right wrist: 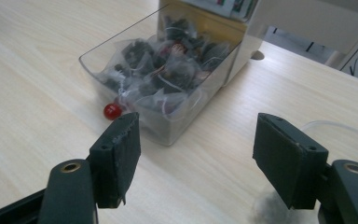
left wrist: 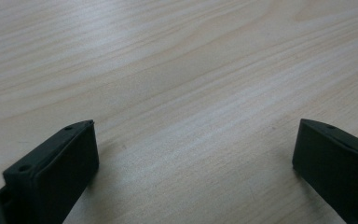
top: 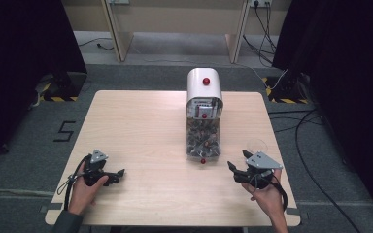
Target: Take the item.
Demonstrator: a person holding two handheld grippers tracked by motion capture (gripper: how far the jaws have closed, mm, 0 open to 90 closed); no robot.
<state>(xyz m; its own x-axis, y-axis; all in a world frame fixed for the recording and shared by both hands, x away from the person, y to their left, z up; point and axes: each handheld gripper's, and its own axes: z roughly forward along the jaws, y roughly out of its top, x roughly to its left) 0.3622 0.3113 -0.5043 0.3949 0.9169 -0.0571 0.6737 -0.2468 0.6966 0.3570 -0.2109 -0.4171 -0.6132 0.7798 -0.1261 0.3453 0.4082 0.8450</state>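
A white box with a rounded top (top: 204,86) stands at the middle of the wooden table (top: 136,126), with a red knob (top: 206,81) on top. Out of its front sticks a clear drawer (top: 203,138) holding several small clear bags of dark bits (right wrist: 168,74). The drawer front carries a small red knob (top: 203,160) (right wrist: 112,111). My right gripper (top: 238,161) (right wrist: 196,140) is open, low over the table to the drawer's right, jaws pointing at its front corner. My left gripper (top: 120,174) (left wrist: 193,140) rests open at the front left over bare wood.
A clear cup (top: 257,144) stands just behind my right gripper near the table's right edge; its rim (right wrist: 340,127) shows beside the right jaw. Cables lie on the floor at the right and back. Bare wood stretches between my left gripper and the drawer.
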